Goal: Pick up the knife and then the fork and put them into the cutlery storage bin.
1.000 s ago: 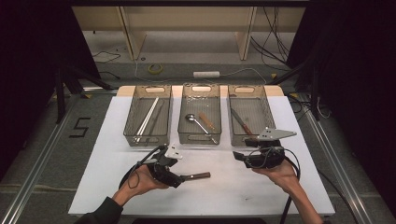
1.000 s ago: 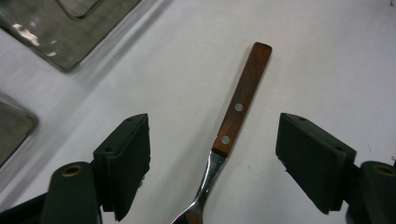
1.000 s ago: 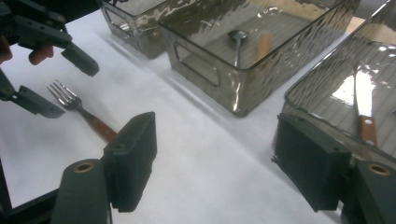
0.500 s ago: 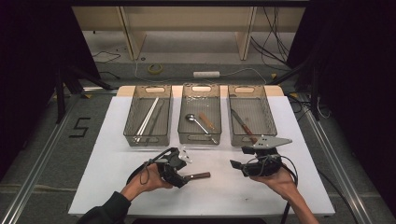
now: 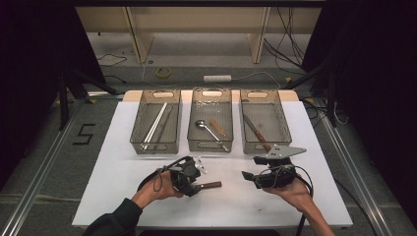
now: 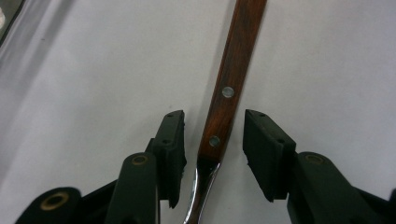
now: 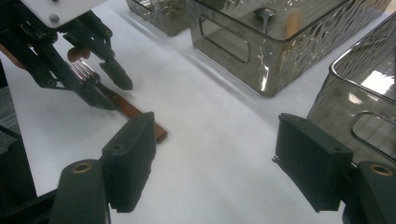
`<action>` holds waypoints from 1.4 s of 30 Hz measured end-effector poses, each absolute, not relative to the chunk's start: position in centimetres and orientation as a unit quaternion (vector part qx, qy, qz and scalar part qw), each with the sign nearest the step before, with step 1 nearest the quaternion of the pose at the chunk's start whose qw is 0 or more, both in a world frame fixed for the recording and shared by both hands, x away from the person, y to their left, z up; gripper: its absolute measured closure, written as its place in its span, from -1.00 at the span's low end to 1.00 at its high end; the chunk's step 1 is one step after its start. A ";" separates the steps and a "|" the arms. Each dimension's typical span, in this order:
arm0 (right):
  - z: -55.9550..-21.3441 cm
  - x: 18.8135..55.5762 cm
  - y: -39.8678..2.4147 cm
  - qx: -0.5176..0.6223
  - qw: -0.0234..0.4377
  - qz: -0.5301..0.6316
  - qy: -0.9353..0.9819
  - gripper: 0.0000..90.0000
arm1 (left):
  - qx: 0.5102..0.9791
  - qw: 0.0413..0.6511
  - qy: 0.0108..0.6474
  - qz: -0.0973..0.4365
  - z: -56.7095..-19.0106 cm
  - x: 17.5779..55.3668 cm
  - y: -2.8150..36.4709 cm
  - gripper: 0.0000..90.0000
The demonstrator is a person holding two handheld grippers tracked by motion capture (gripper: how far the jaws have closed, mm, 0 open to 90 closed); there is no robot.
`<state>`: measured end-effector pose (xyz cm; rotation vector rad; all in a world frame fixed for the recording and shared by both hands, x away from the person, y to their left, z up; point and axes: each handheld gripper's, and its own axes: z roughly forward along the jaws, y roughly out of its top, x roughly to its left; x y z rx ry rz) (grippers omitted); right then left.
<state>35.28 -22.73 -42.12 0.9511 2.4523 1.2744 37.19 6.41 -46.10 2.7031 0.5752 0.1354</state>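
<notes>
Here my left gripper (image 6: 214, 140) sits low over the white table (image 5: 123, 147), its jaws astride the fork (image 6: 229, 88). The wooden handle runs out ahead between my fingers (image 6: 170, 144), the metal neck just behind them. The jaws have just been closing, yet a gap shows on either side of the handle, so nothing is clenched. My right gripper (image 7: 215, 158) hovers with its jaws spread wide, nothing between them. The fork lies flat on the table well ahead of those fingers, and the middle bin (image 7: 261, 51) stands beyond them.
</notes>
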 end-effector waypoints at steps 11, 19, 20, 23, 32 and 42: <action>-42.2 35.3 -22.7 0.321 0.107 0.434 0.835 -0.33 | 0.967 0.166 0.191 0.035 -46.3 37.3 5.8 0.44; -42.2 35.3 -22.7 0.320 0.107 0.433 0.836 -0.33 | 0.969 0.160 0.184 0.035 -46.3 37.2 5.5 0.54; -42.2 35.3 -22.6 0.320 0.107 0.432 0.836 -0.33 | 0.969 0.160 0.184 0.034 -46.3 37.2 5.5 0.56; -42.2 35.3 -22.6 0.319 0.107 0.431 0.837 -0.33 | 0.972 0.155 0.174 0.030 -46.2 37.2 5.5 0.62; -42.2 35.2 -22.4 0.316 0.105 0.431 0.838 -0.33 | 0.971 0.163 0.175 0.029 -46.3 37.2 5.6 0.69; -42.3 34.6 -21.1 0.276 0.104 0.432 0.852 -0.33 | 0.970 0.177 0.167 0.021 -45.6 36.6 5.6 0.70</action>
